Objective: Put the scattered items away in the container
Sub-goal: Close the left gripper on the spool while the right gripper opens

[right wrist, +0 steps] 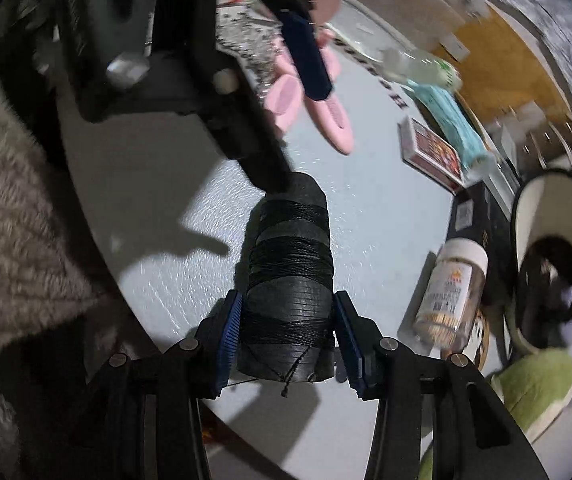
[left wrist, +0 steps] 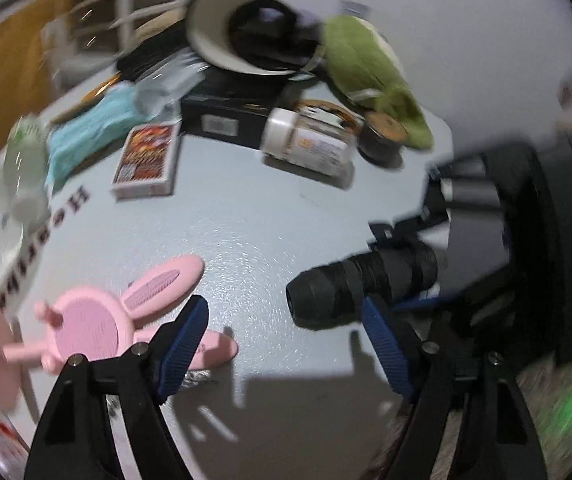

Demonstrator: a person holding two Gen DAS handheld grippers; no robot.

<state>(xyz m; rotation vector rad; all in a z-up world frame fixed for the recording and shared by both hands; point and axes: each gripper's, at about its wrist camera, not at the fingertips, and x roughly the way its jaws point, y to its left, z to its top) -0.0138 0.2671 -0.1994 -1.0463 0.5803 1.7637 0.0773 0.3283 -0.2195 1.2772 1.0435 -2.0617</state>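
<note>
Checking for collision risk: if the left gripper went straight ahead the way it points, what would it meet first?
Probably bare tabletop; further on, the white-capped bottle lying on its side. Depth is unclear.

Home: cluttered table (left wrist: 246,232), slipper (left wrist: 370,76), cap (left wrist: 246,28)

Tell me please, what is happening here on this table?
A person is tidying a cluttered table with two tools. The right hand-held gripper is closed on a spool of black thread. The left hand-held gripper is open and empty beside a pink rabbit-shaped mirror. A jar and a card box lie loose.
</note>
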